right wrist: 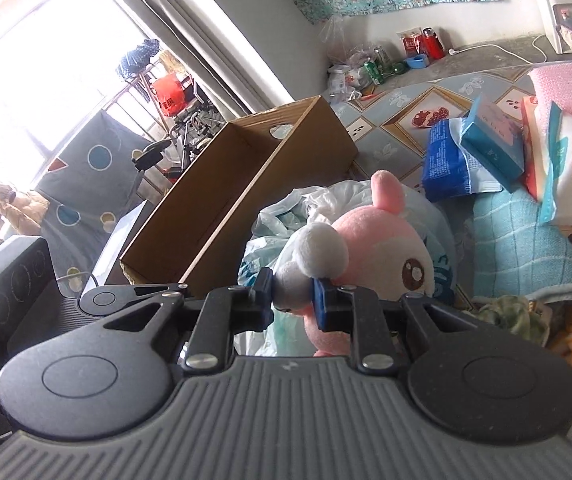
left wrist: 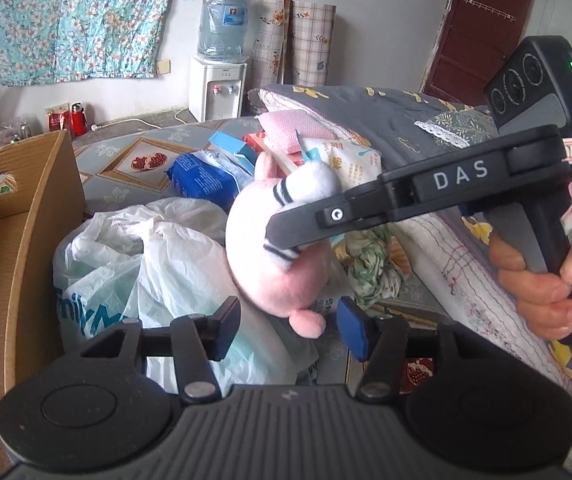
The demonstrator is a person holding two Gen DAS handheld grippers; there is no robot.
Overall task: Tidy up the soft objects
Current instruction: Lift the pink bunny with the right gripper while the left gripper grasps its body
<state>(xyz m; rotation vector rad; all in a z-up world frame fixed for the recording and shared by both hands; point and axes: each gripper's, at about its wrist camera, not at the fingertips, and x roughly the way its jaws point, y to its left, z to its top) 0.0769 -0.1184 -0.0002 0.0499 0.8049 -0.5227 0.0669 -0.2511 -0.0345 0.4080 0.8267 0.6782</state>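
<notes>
A pink plush toy [left wrist: 270,264] with a white striped limb hangs above the bed. My right gripper [right wrist: 293,302] is shut on that white limb [right wrist: 317,248]. In the left wrist view it reaches in from the right [left wrist: 286,240], held by a person's hand [left wrist: 545,280]. My left gripper [left wrist: 289,332] stands open just below the toy. The toy's pink foot [left wrist: 309,323] hangs between the fingers, and neither pad presses on it. An open cardboard box [left wrist: 26,220] [right wrist: 246,184] stands to the left of the toy.
A crumpled white plastic bag [left wrist: 146,260] [right wrist: 282,216] lies under the toy beside the box. Blue packs [left wrist: 206,176], a pink cloth [left wrist: 293,128] and a folded grey quilt [left wrist: 405,120] sit on the bed. A teal towel [right wrist: 525,248] lies at right. A water dispenser [left wrist: 218,88] stands by the wall.
</notes>
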